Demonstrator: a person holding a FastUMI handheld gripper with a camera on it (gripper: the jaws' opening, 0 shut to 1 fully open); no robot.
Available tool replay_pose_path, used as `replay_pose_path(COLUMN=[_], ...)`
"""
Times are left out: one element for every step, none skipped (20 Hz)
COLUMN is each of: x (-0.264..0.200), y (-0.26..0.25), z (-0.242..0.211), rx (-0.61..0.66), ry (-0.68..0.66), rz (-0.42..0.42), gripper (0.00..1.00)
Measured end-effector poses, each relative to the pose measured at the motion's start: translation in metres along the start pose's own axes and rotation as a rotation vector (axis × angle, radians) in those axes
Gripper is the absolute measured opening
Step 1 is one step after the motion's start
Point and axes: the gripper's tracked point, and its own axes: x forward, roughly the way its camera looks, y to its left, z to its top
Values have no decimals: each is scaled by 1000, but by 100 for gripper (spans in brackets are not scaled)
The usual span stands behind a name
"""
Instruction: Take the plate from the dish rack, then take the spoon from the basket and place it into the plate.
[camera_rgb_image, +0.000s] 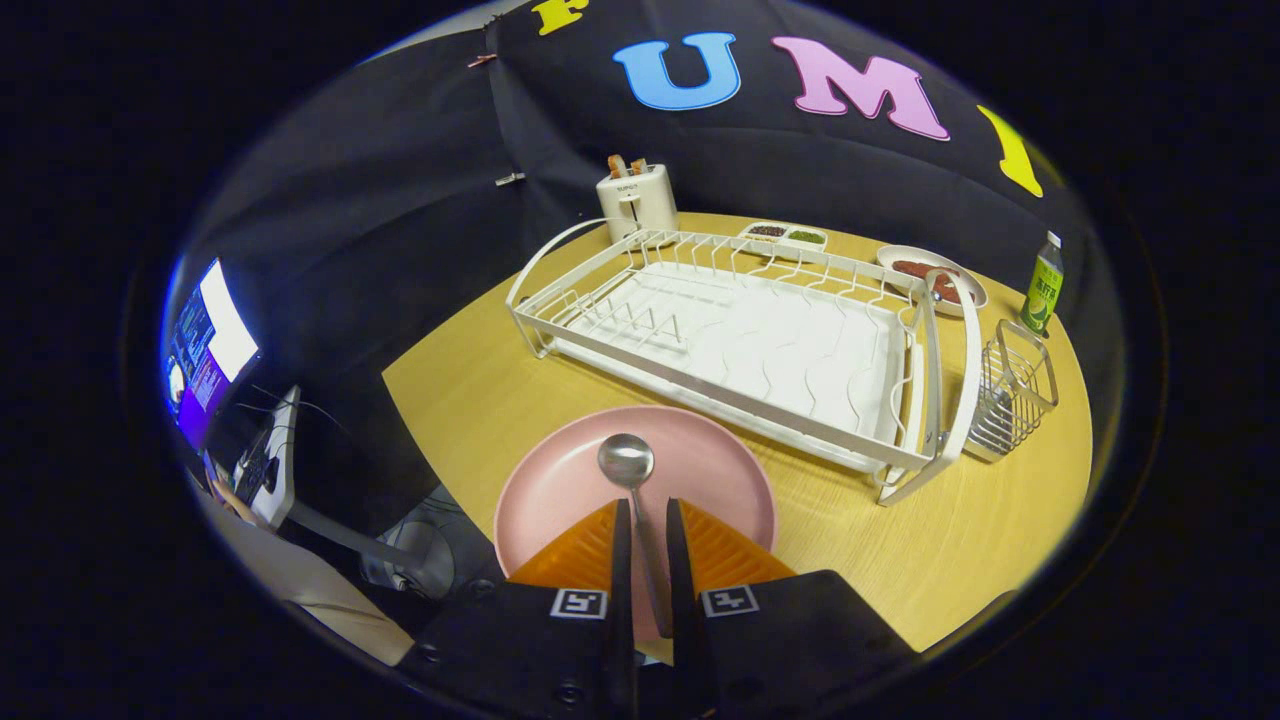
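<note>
Gripper (646, 520) pointed forward and tilted down, fingers (620, 560) nearly closed, only a narrow gap between them. Spoon (634, 500) handle ran through that gap; whether both fingers pressed it was unclear. Both fingers sat level and parallel. No hand or wrist discernible behind them.

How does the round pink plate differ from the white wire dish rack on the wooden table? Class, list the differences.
The round pink plate is solid and shallow; the white wire dish rack is a rectangular, open frame. The plate holds a metal spoon, with the gripper closed around its handle; the rack holds nothing. The plate lies just ahead of the fingers, the rack beyond. Both rest on the wooden table.
</note>
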Motion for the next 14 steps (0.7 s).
replay_pose_path(x=[1, 0, 0, 0, 0, 0, 0, 1, 2, 0, -3, -5, -15, -22], y=[-1, -3, -5, -7, -8, -8, -7, -6, -6, -7, -10, -14, -18, -25], z=[0, 2, 5, 7, 7, 8, 7, 9, 9, 13, 18, 27, 39, 53], rx=[6, 9, 9, 8, 10, 18, 23, 27, 30, 27, 16, 2, -11, -23], ry=[2, -3, -12, -17, -19, -18, -16, -18, -17, -20, -31, -53, -80, -111], rz=[-1, -2, -7, -13, -16, -14, -12, -10, -14, -20, -42, -67, -99, -136], gripper=[24, 24, 30, 36, 42, 44, 51, 55, 67, 73, 82, 91, 99, 99])
